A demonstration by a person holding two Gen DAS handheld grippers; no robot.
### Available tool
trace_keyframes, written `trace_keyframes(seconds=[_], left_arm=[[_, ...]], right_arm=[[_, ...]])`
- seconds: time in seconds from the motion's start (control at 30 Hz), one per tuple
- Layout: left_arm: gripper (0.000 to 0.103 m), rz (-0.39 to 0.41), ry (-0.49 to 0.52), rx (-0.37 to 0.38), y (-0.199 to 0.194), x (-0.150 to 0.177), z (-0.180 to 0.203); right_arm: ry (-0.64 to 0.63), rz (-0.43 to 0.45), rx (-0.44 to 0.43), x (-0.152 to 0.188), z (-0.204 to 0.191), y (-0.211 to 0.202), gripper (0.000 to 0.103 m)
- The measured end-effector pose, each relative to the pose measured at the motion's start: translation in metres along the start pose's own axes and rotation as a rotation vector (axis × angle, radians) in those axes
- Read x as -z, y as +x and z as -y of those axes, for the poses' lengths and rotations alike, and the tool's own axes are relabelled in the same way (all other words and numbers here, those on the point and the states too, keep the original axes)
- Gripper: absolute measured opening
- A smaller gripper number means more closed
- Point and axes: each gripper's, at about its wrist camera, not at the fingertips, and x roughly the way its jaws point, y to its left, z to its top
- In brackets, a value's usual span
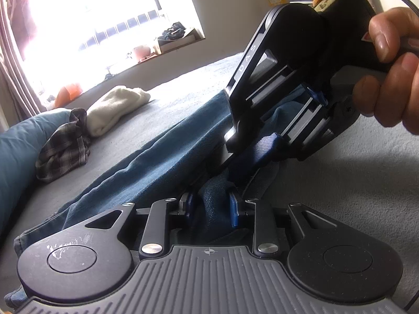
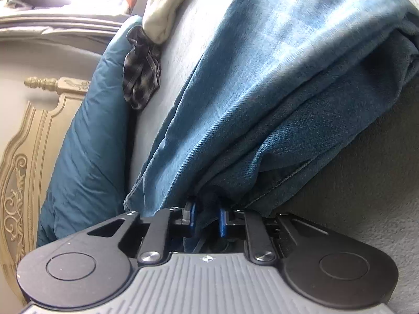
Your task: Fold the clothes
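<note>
A pair of blue jeans (image 1: 167, 141) lies stretched across the grey bed cover (image 1: 353, 183). My left gripper (image 1: 212, 206) is shut on a bunched edge of the jeans between its blue pads. My right gripper (image 1: 301, 120) shows in the left wrist view just above and right of it, held by a hand, with blue fabric between its fingers. In the right wrist view the right gripper (image 2: 207, 217) is shut on a gathered fold of the jeans (image 2: 262, 91), which spread up and to the right.
A cream garment (image 1: 115, 110) and a crumpled plaid shirt (image 1: 62, 146) lie at the far side of the bed beside a teal pillow (image 1: 18, 157). A bright window (image 1: 91, 13) is behind. A carved headboard (image 2: 23, 162) shows in the right wrist view.
</note>
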Motion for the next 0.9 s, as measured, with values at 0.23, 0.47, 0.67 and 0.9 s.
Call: trace_keyframes(seconds=[0.23,0.47,0.67,0.9], left_arm=[[0.027,0.018,0.032,-0.019,-0.004,-0.004,0.002],[0.029,0.003,0.002,0.005,-0.007,-0.006,-0.002],[0.034,-0.021,-0.162,0.066,-0.002,-0.013,-0.024],[0.034,-0.044,-0.132,0.031,0.005,-0.008,-0.017]], right_arm=[[-0.178,0.063,-0.006,0.005,-0.019,-0.004,0.008],[-0.165,0.098,-0.062,0.008,0.007,0.001,0.007],[-0.267,0.120,-0.047,0.009,0.003,0.001,0.007],[-0.234,0.109,-0.018,0.009,0.010,-0.003,0.007]])
